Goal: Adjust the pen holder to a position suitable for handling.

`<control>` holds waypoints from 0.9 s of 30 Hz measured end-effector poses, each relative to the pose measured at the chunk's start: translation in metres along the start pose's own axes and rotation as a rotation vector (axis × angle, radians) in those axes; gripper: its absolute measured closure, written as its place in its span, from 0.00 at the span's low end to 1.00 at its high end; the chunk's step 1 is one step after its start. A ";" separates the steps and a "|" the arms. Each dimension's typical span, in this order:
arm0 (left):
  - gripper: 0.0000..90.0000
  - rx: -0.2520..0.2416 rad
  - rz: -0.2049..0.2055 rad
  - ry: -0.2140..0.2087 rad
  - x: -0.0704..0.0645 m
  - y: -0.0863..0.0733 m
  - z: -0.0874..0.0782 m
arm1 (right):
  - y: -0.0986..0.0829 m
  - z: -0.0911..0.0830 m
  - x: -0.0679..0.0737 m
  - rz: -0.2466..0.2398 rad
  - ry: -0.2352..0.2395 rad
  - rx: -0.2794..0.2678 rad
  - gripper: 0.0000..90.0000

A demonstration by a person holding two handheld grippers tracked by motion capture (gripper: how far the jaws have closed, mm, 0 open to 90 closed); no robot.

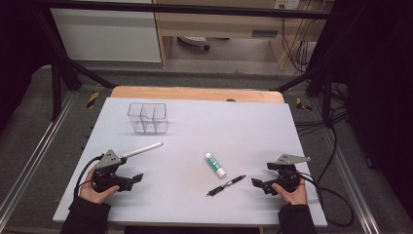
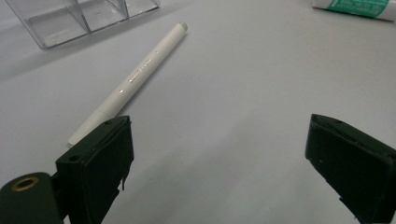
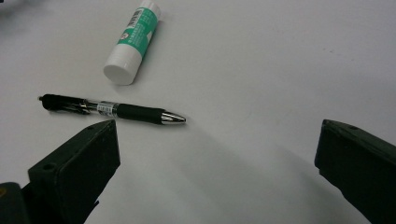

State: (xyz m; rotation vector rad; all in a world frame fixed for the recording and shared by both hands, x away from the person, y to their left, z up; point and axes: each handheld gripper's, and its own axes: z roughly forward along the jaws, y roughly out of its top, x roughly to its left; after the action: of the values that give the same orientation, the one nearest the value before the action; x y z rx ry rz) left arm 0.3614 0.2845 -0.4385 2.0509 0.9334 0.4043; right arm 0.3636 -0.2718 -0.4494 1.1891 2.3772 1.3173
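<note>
A white pen [image 1: 141, 150] [image 2: 130, 82] lies on the white table [image 1: 195, 126], just ahead of my left gripper [image 1: 135, 180] [image 2: 229, 163], which rests near the front left, open and holding nothing. A clear plastic organizer [image 1: 147, 117] [image 2: 79, 16] with compartments stands behind the pen. In the middle lie a green-and-white glue stick [image 1: 215, 164] [image 3: 133, 42] and a black click pen [image 1: 226, 185] [image 3: 112, 109]. My right gripper [image 1: 258, 184] [image 3: 217, 158] sits at the front right, open, with the black pen close off its left jaw.
The table's wooden back edge [image 1: 197, 92] shows beyond the white sheet. Cables [image 1: 336, 195] trail from the right gripper over the table's right side. Metal frame rails [image 1: 29, 151] run along both sides.
</note>
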 end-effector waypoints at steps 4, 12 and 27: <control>0.09 0.000 0.007 -0.004 -0.001 0.001 0.000 | 0.000 -0.001 0.000 -0.001 0.002 0.000 0.01; 0.08 0.009 0.009 -0.017 -0.002 0.002 0.002 | 0.000 0.000 0.000 -0.005 0.002 0.001 0.01; 0.07 0.010 0.049 -0.005 -0.002 0.013 -0.001 | 0.000 0.001 0.001 -0.009 0.003 0.008 0.01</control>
State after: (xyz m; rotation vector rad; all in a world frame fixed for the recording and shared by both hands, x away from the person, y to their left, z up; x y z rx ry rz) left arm 0.3658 0.2786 -0.4281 2.0864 0.8849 0.4212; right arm 0.3636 -0.2707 -0.4502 1.1781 2.3898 1.3088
